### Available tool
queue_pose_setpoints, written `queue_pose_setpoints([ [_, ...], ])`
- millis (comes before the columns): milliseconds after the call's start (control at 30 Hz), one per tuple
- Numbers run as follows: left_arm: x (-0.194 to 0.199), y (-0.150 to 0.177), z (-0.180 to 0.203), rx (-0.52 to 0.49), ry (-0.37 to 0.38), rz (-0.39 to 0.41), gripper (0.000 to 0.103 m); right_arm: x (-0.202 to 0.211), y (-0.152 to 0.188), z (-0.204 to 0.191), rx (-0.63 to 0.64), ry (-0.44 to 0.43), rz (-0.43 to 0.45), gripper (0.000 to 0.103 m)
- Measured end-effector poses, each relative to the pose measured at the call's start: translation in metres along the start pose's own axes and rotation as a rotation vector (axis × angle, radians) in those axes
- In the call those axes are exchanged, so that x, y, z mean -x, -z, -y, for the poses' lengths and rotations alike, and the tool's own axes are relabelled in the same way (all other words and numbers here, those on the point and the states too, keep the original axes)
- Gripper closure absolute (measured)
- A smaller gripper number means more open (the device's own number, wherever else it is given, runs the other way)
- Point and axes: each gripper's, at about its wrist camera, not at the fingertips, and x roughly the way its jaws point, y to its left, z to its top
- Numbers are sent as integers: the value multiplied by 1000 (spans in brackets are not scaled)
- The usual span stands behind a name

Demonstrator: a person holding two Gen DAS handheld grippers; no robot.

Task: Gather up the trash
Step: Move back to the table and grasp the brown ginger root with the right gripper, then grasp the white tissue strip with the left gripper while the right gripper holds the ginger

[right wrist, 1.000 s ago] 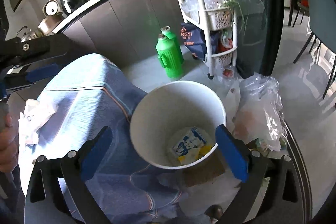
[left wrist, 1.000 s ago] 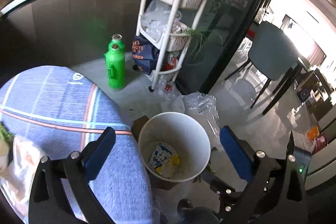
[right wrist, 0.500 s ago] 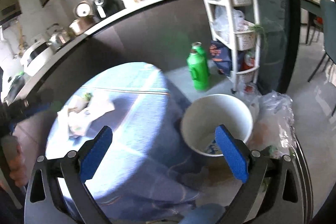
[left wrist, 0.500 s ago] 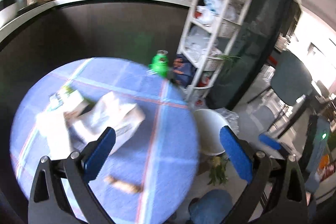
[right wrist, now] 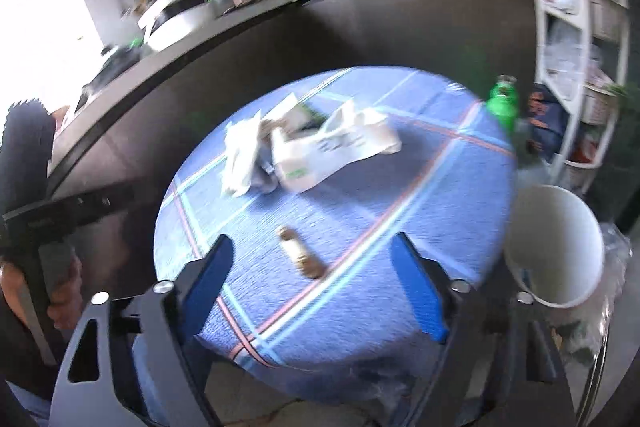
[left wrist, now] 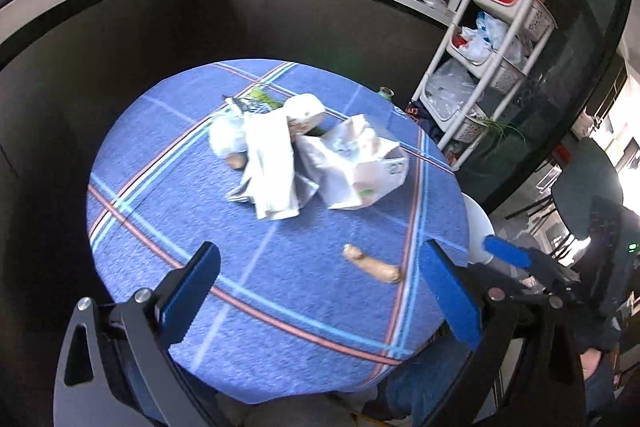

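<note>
1. Your left tongs and right tongs both hang spread apart and empty over the counter.
2. The brown scrap lies between the right tongs' tips, long axis slanting away leftward; the right is nearer.
3. One scrap, one heap of white wrappers farther back, one bin beside the counter's right edge.
</note>
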Motion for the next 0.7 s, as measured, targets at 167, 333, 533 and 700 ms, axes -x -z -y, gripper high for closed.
queue_pose_setpoints([
  [167,-5,3,-20,25,0,-7,7,-36,3,-15,114,-6,-80,60],
  [333,-17,5,-35,43,8,-34,13,-64,10,-17,194,29,-128,70],
  [533,-36,2,-45,49,4,-53,16,-74,19,-14,258,66,-152,75],
  [700,-60,-9,-48,38,0,-69,22,-72,21,-15,254,78,-159,82],
])
